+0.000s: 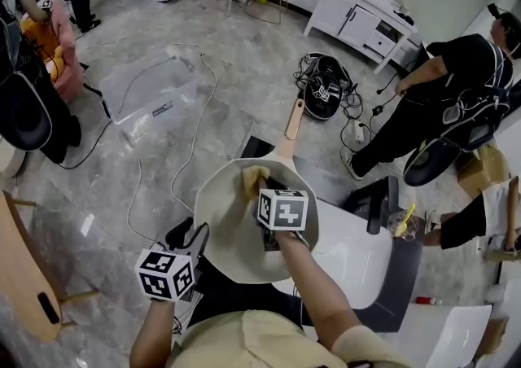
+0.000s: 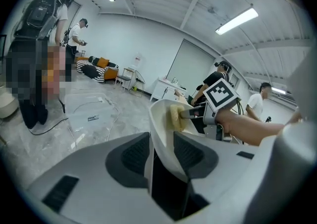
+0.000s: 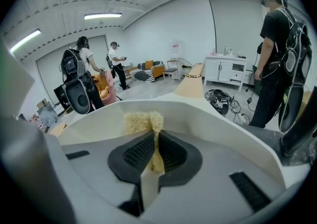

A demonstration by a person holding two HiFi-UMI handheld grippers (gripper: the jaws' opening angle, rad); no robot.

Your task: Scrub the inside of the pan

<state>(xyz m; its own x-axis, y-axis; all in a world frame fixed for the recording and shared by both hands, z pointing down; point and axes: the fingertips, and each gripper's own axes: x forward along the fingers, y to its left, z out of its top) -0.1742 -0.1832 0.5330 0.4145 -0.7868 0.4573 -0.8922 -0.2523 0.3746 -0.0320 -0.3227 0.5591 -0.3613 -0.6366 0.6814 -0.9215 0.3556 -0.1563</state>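
Cream-coloured, smooth and shallow, the round pan (image 1: pixel 213 220) with its pale wooden handle (image 1: pixel 294 120) hangs tilted in the air before me. My left claw (image 2: pixel 161 157) is clamped on its thin near rim, and my right claw (image 3: pixel 154 152) pinches a yellow, rough-fibred scrubbing pad (image 3: pixel 140 121) against the inner wall near the handle. That single rim grip worries me: the surface looks hard and slick, so a firm scrub could, I judge, twist the pan out of the left claw. The soft, floppy pad could also fold or slip free under sideways pressure.
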